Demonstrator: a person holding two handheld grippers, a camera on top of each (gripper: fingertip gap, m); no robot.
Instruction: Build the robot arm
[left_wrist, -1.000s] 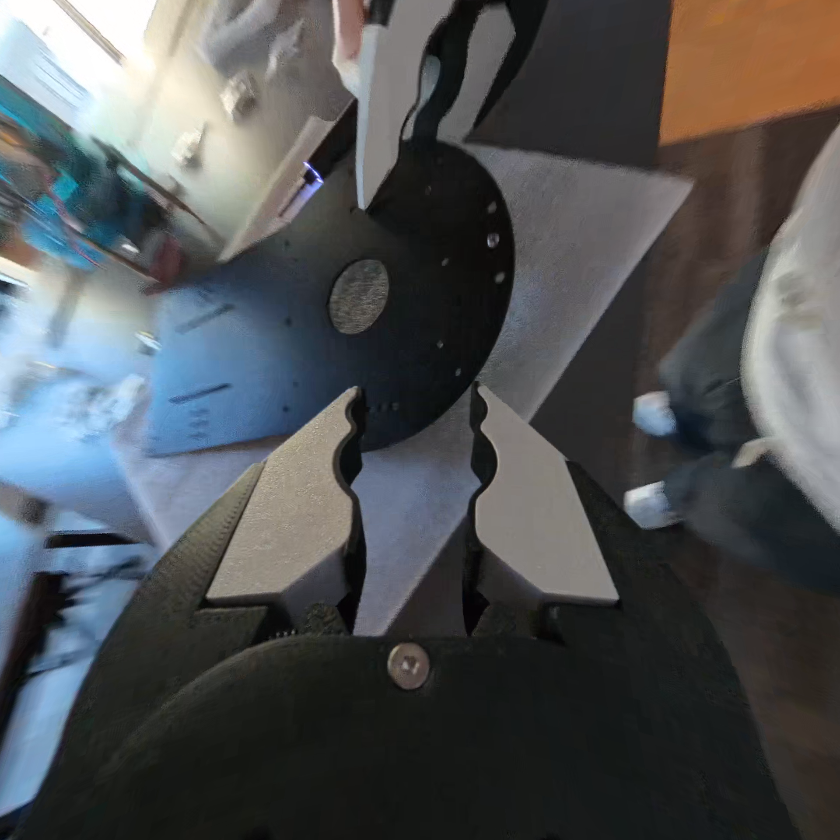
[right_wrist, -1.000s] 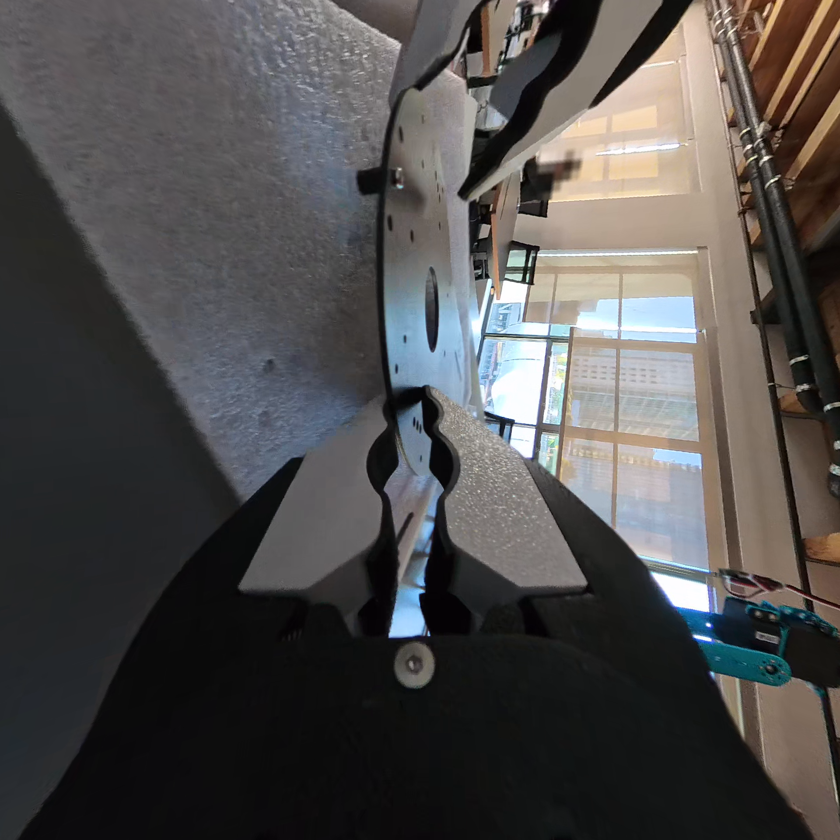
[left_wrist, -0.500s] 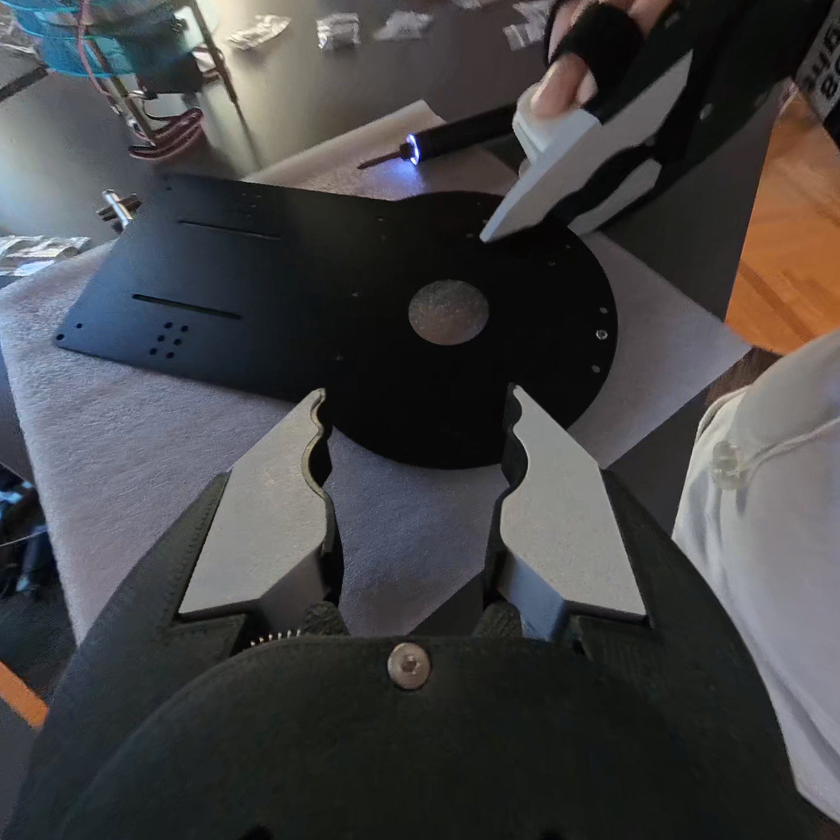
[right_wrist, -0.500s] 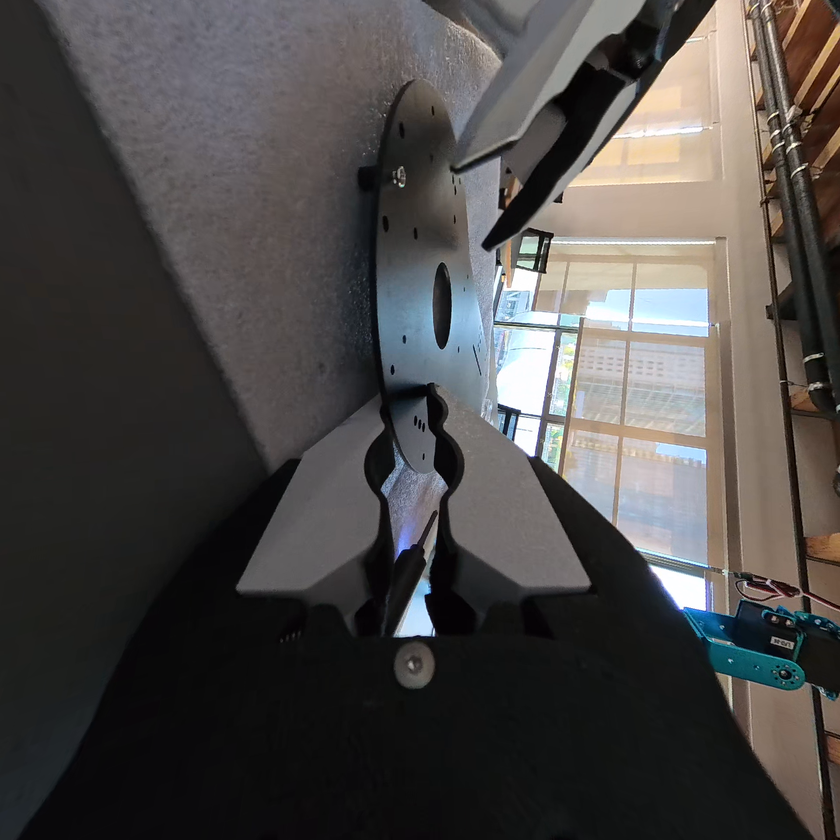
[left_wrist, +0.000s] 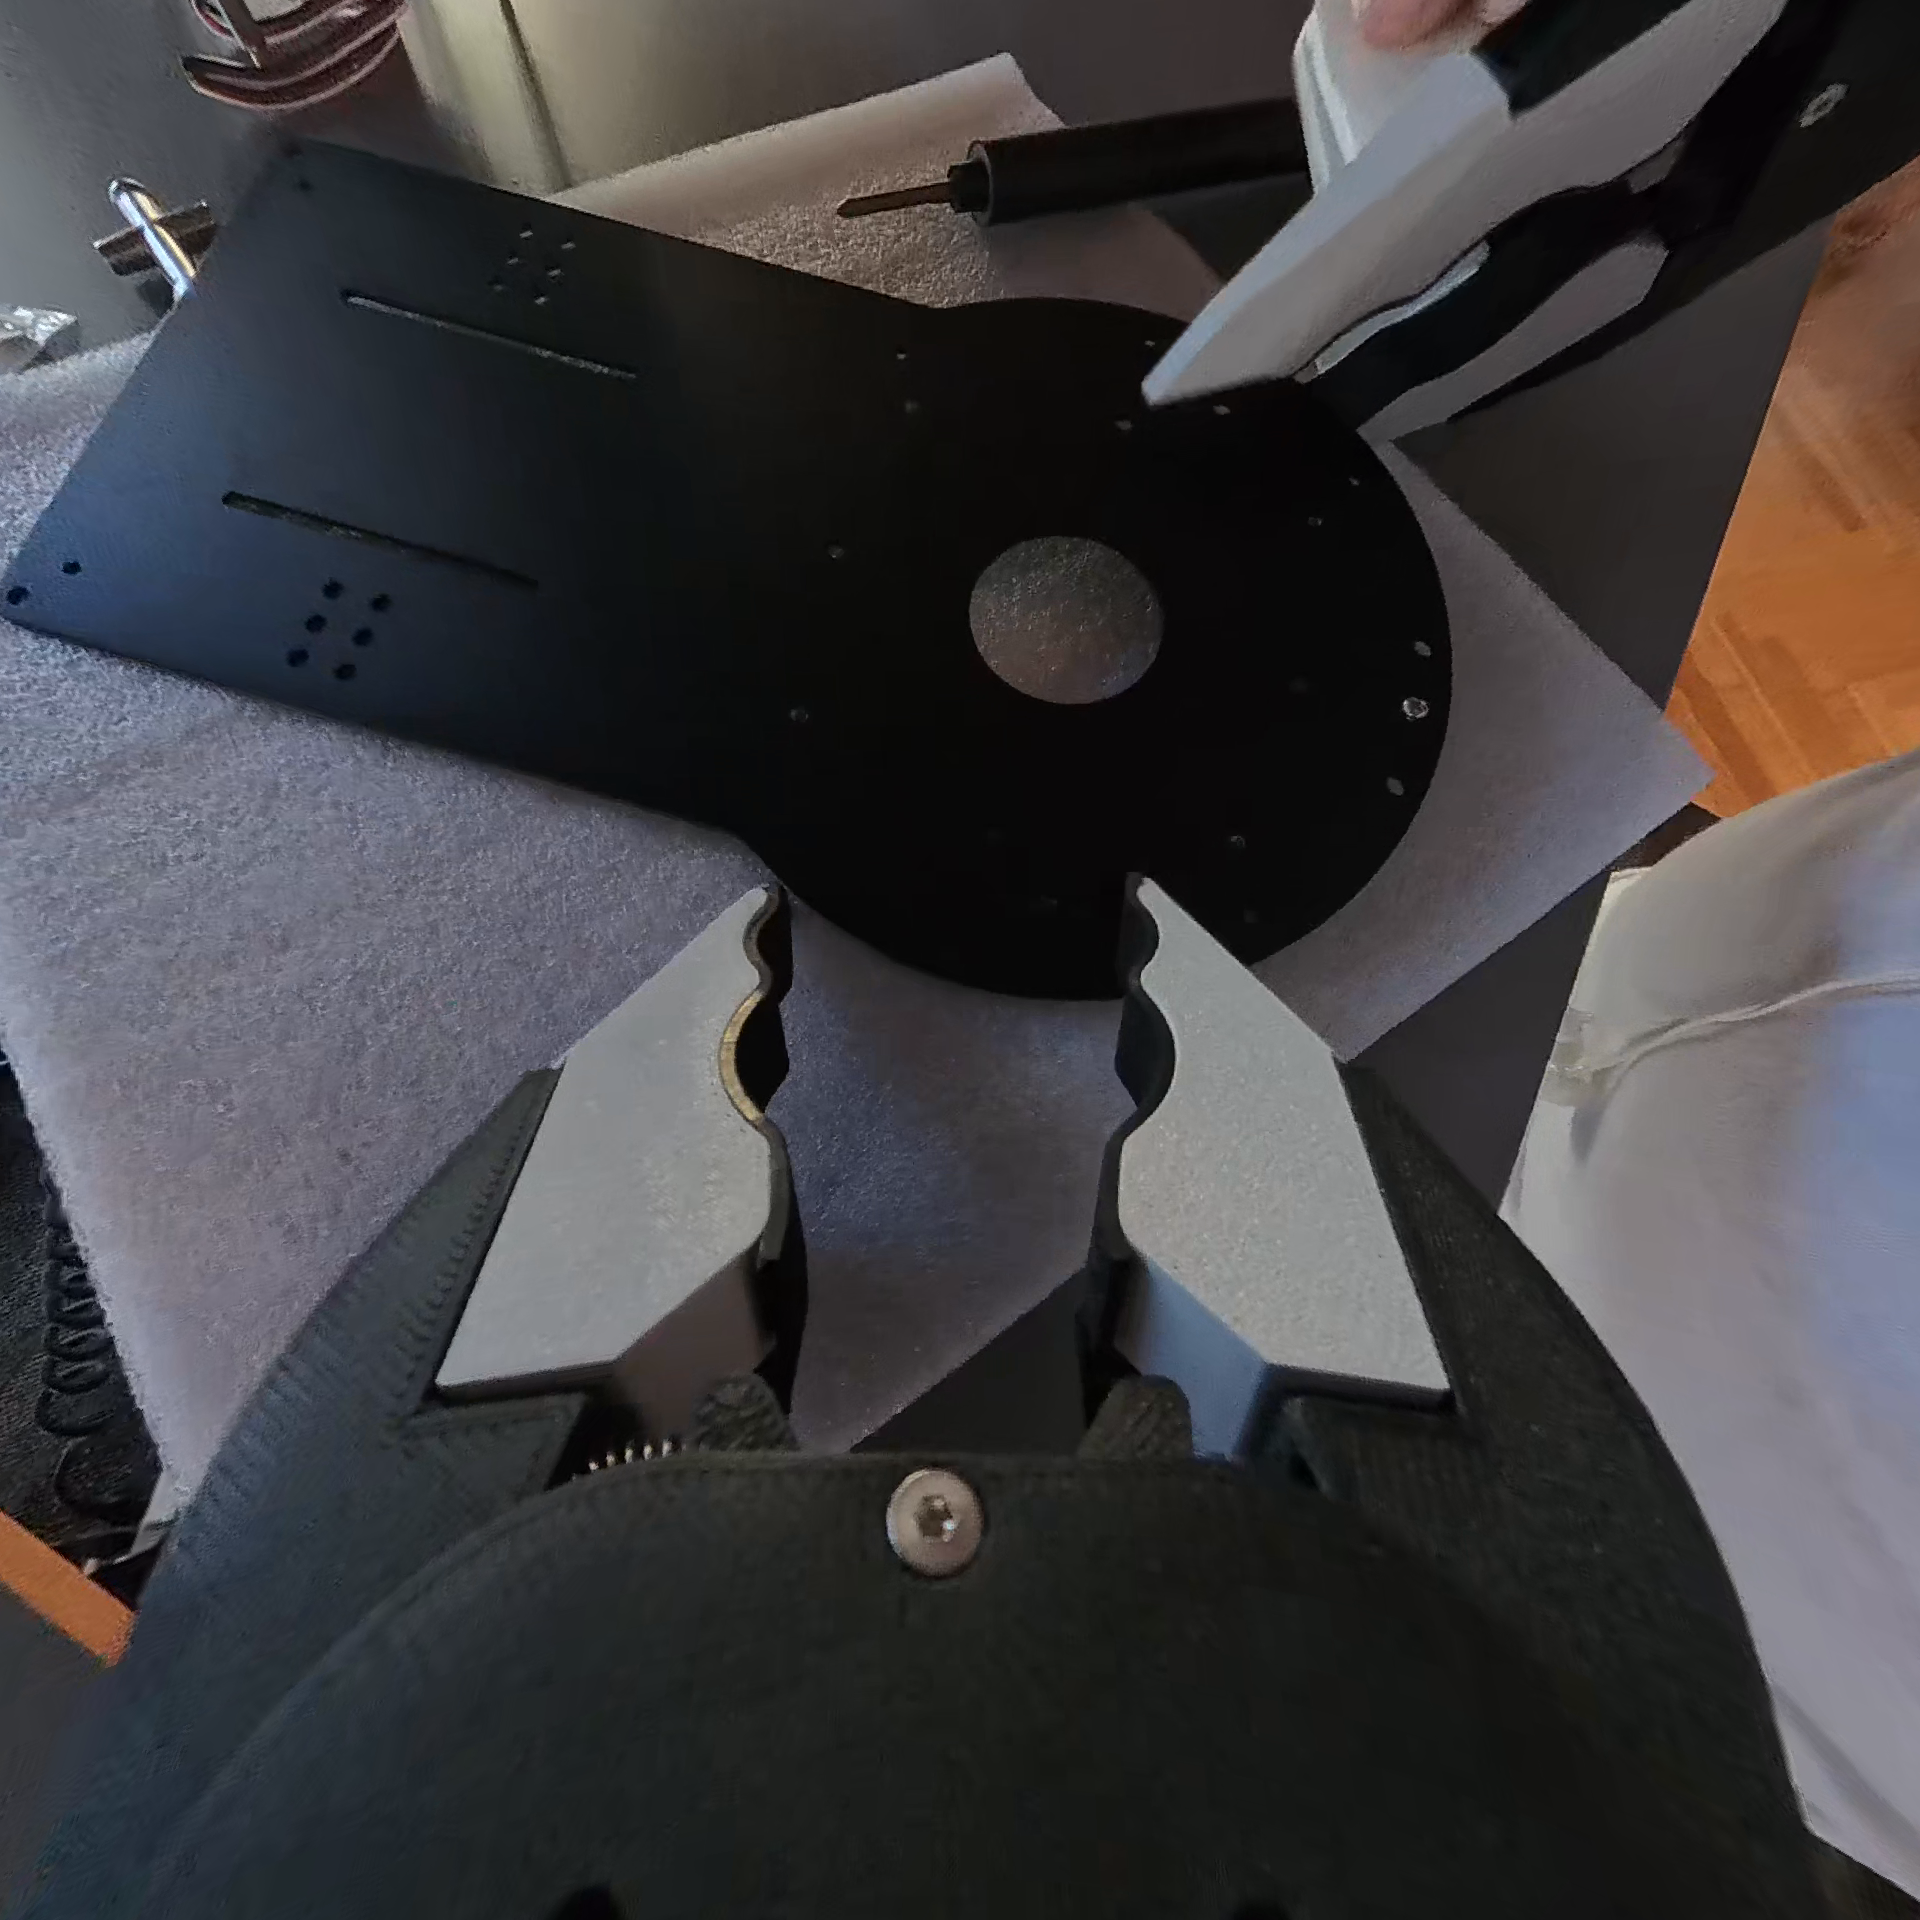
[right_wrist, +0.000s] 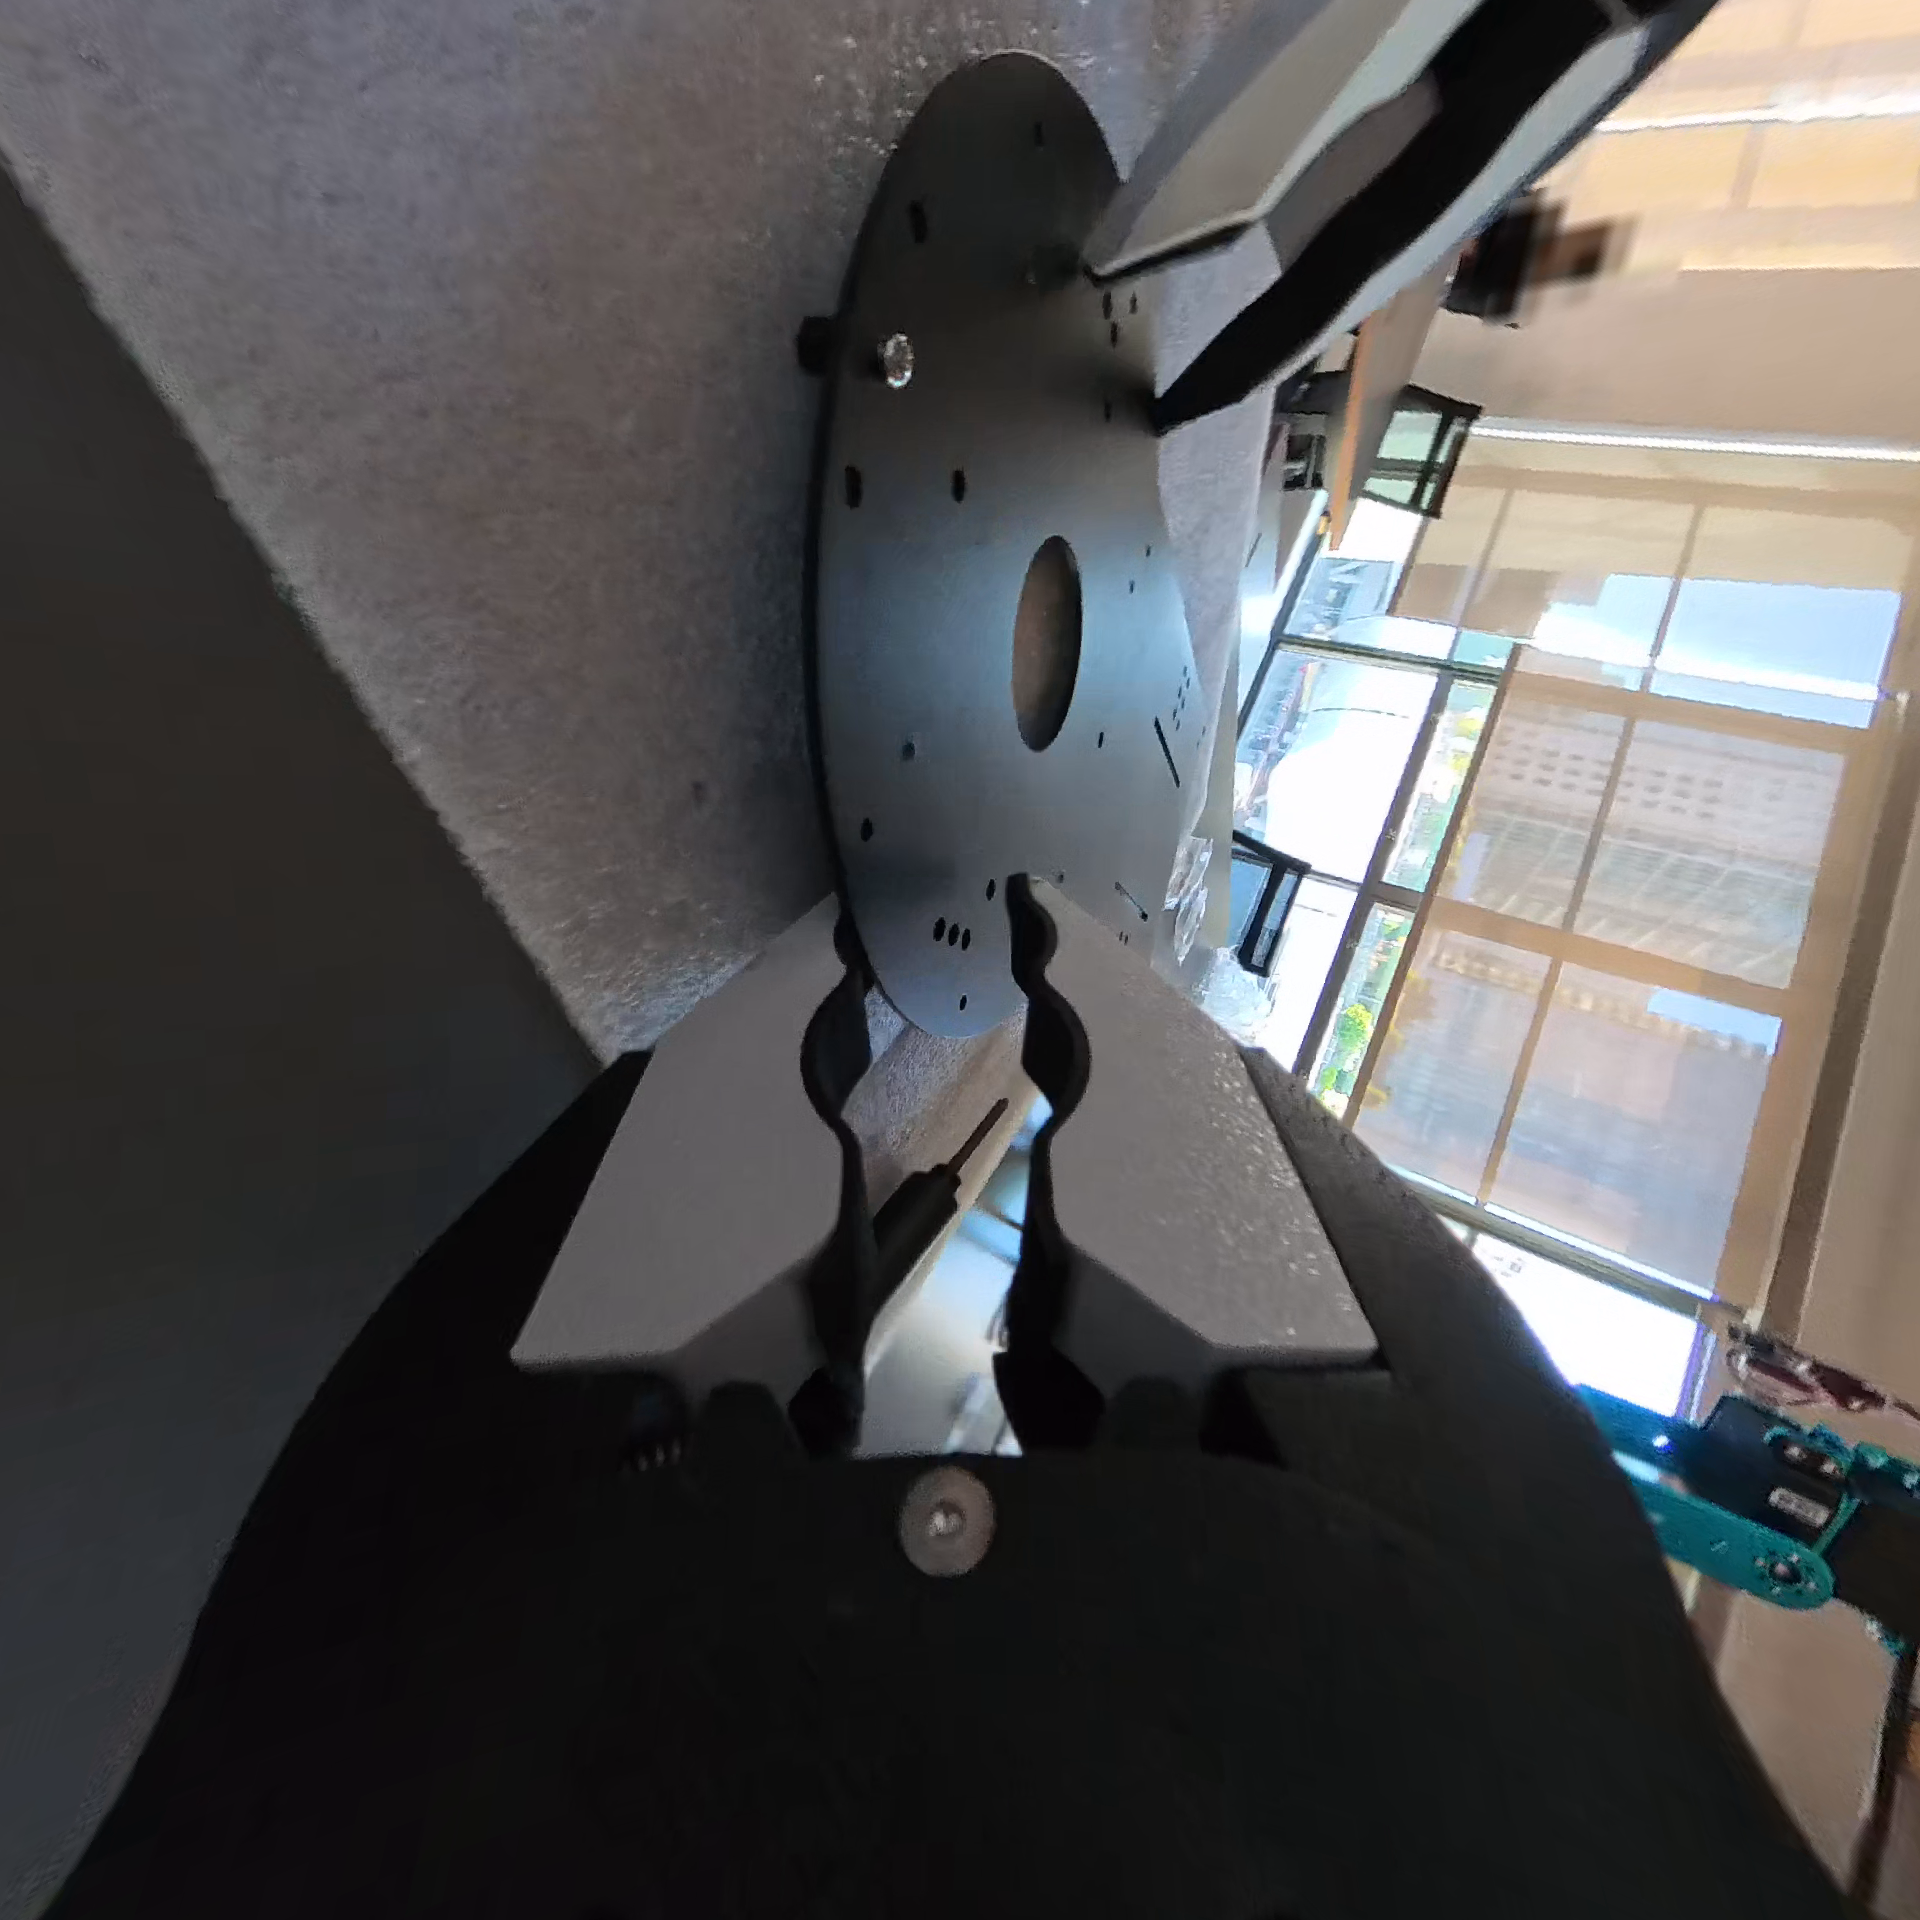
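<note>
Plate lies flat on foam, black, rectangular end far-left, round end with centre hole toward the cameras; one screw sits in a rim hole, other holes look empty. Left gripper hangs just above the round end's near edge, jaws wide apart, holding nothing. Right gripper is at the opposite rim, jaws partly apart with the plate's edge between the tips; no clamp visible, contact hard to judge. Screwdriver lies on the foam beyond the plate, near the right gripper, untouched. White sleeve at right edge.
</note>
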